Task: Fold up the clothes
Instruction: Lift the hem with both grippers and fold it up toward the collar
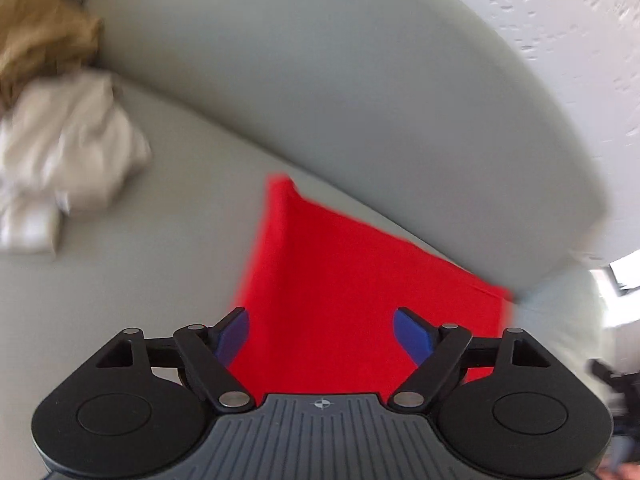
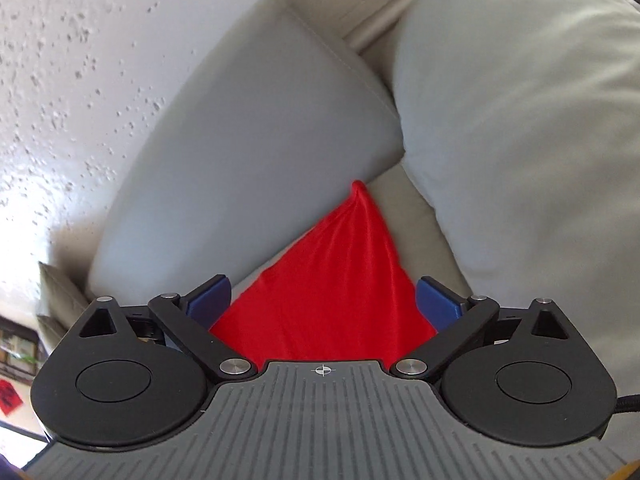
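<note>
**Q.** What stands nearest each camera, and how are the tongs set?

**A.** The left gripper (image 1: 321, 334) and the right gripper (image 2: 323, 300) both have their blue pads spread wide, released, with nothing pinched. The red cloth (image 1: 340, 300) shows in the gap between the jaws, but no pad presses on it.

**Q.** Where does the garment lie?

**A.** The red cloth (image 2: 328, 296) lies on the sofa seat (image 1: 140, 280), at the seat's back edge where it meets the grey back cushion (image 1: 320, 100). In the right wrist view one corner runs up to a twisted peak (image 2: 358, 188), pointing into the seat's far corner where the back cushion (image 2: 248, 160) meets a second, puffier cushion (image 2: 520, 140).

**Q.** How is it likely to handle?

**A.** It looks thin, soft and light: it lies limp and gathers into fine creases toward the peak. It should bend freely and is not fragile, though a faint sheen suggests it may slip in a shallow pinch.

**Q.** Where to take hold?

**A.** Probably at two corners of one edge, one per gripper, pinching well in from the hem.

**Q.** How does it look?

**A.** Uniform bright red, unpatterned, with straight edges; the left wrist view shows one lengthwise fold line. What kind of garment it is cannot be told.

**Q.** And farther off?

**A.** A crumpled white garment (image 1: 60, 168) and a tan one (image 1: 44, 36) lie toward the seat's far left end, well apart from the red cloth.
</note>
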